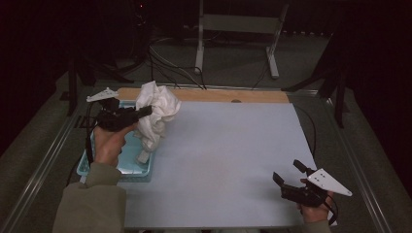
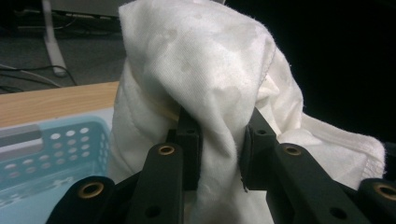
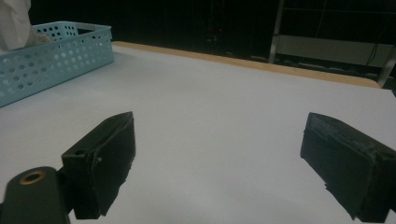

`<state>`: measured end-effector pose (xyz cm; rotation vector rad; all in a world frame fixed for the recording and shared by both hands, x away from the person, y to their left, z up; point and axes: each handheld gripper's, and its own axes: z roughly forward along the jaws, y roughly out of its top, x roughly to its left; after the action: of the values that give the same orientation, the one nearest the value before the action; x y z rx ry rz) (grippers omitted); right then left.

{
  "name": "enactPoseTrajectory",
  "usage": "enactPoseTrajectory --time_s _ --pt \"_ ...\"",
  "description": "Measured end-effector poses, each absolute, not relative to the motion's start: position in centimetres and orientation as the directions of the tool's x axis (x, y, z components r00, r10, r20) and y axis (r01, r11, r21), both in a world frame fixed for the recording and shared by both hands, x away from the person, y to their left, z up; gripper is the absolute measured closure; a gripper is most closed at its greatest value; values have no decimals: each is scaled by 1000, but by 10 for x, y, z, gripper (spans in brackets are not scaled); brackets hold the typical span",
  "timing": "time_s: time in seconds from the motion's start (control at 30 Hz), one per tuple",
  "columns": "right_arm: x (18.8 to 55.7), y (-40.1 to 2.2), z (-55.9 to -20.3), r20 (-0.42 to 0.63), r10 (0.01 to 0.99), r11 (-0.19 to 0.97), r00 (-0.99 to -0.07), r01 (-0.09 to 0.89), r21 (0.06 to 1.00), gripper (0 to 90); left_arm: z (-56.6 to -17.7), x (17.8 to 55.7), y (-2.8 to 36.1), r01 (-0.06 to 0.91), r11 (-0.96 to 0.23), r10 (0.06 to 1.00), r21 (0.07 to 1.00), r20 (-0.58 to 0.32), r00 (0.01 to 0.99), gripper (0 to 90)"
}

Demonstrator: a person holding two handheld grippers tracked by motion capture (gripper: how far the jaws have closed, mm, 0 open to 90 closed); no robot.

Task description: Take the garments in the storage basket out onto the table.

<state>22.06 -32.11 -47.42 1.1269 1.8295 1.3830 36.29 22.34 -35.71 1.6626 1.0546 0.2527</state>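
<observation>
A crumpled white cloth (image 1: 154, 109) hangs above the light blue perforated basket (image 1: 127, 167) at the table's left side. My left gripper (image 1: 144, 112) is shut on the cloth, holding it lifted, with the cloth's lower end trailing into the basket. In the left gripper view the white cloth (image 2: 205, 74) is pinched between the two black jaws and bulges over them. My right gripper (image 1: 286, 173) rests near the table's front right corner, jaws wide open with nothing between them; its view looks across the pale table (image 3: 224, 116) toward the basket (image 3: 51, 58).
A wooden strip (image 1: 214, 95) runs along the table's far edge. Behind the table stand a white frame (image 1: 238, 29) and cables on the dark floor. Metal rails (image 1: 43, 160) flank the table. The wide pale tabletop (image 1: 228, 150) lies between the two grippers.
</observation>
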Motion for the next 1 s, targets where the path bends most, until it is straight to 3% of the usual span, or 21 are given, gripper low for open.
enactPoseTrajectory --time_s 1.0 --pt "220 -322 -474 45 877 102 -478 277 955 104 -350 372 177 497 -32 677 867 -346 649 746"
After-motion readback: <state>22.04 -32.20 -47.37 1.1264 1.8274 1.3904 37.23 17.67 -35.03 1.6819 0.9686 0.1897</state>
